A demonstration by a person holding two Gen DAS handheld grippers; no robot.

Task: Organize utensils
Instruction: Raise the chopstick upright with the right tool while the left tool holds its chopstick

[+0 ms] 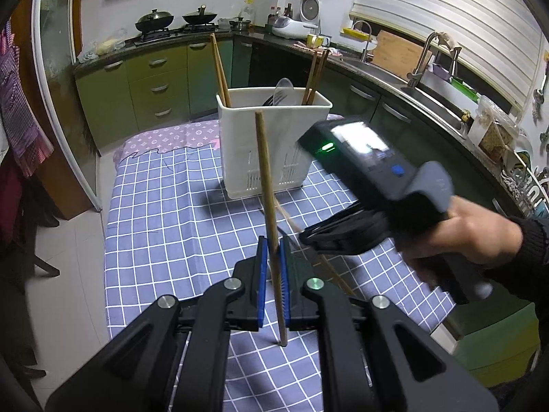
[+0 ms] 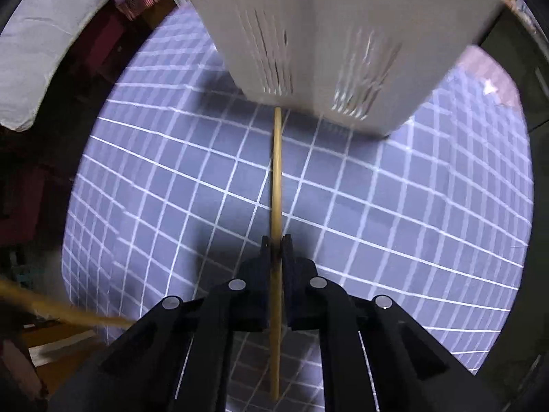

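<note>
I have a chopstick in each gripper. The left gripper (image 1: 273,245) is clamped on a bamboo chopstick (image 1: 266,171) that stands nearly upright between the blue pads (image 1: 262,274), its top rising in front of the white utensil caddy (image 1: 240,130). The right gripper (image 2: 276,240) points steeply down at the checked tablecloth (image 2: 377,206), jaws closed onto a second chopstick (image 2: 276,171); that one runs along the fingers, its far end just short of the caddy's slotted base (image 2: 274,79). From the left view I cannot tell whether it has cleared the cloth.

The caddy sits toward the far end of the table and already holds a pair of chopsticks (image 1: 219,68) in its left corner, a darker pair (image 1: 315,72) on the right, and a fork and spoon (image 1: 281,91) in the middle.

To do this step well, I would raise the right chopstick straight up first so its far tip does not drag or catch the caddy wall, then tip it vertical before moving over the rim. I judge the grip sits toward one end, so the long free part may swing; slow wrist turns will help. I would drop each stick into a corner with the other chopsticks, keeping the two grippers well apart over the opening, and let go only once the tip is below the rim
</note>
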